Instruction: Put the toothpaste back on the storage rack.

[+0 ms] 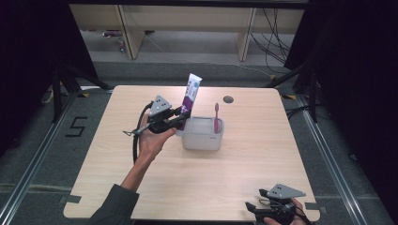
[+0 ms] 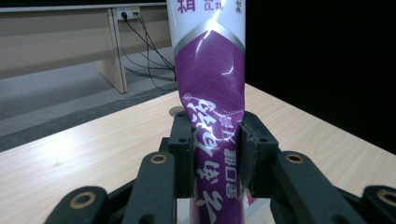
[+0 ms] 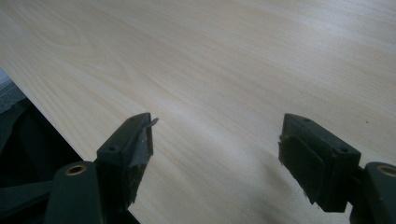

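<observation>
One wooden table (image 1: 225, 183), pale, bearing all items. One grey tub (image 1: 202, 134), mid-table toward the far side, with a pink toothbrush (image 1: 216, 117) standing upright at its right end. One purple-and-white toothpaste tube (image 1: 191, 93), upright over the tub's left end, clamped low on its body by the left gripper (image 1: 184, 115). One right gripper (image 1: 252, 207), near right edge, jaws apart, nothing between.

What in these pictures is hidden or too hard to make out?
- Purple-and-white toothpaste tube: in the left gripper view the top edge cuts it off and the left gripper covers its base.
- Pale grey plastic box: its floor is hidden by its near wall, high view.
- Pink toothbrush: bristles too small, high view.
</observation>
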A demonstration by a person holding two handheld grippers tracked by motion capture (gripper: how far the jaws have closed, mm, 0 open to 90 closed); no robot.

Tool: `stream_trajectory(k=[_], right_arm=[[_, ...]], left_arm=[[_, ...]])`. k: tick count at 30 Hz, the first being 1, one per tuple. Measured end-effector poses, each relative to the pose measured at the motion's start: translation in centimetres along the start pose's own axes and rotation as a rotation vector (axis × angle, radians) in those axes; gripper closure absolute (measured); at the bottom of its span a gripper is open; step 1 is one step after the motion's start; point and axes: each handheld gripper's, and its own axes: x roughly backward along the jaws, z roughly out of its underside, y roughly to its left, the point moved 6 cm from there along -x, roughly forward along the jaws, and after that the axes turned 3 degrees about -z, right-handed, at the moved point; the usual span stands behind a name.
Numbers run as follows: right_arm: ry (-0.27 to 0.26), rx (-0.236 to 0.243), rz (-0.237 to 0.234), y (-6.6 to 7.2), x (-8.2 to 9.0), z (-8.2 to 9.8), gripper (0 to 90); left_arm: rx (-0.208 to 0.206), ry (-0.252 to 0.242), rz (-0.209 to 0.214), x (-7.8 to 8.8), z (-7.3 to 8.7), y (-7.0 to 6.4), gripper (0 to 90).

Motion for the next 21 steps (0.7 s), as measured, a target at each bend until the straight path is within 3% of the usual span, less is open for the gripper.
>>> stream_trajectory(k=[12, 15, 21], right_arm=[[-0.014, 0.027, 0.002, -0.2, 0.0, -0.1, 26.7], [-0.007, -0.001, 0.004, 0.1, 0.1, -0.1, 26.7], [-0.001, -0.001, 0.004, 0.1, 0.2, -0.1, 26.6]], left_arm=[[0.011, -0.037, 0.005, -2.9, -0.7, -1.6, 69.2], [0.018, -0.047, 0.005, -3.5, -0.8, -1.7, 69.2], [0.022, -0.047, -0.004, -4.6, -0.6, -1.7, 69.2]])
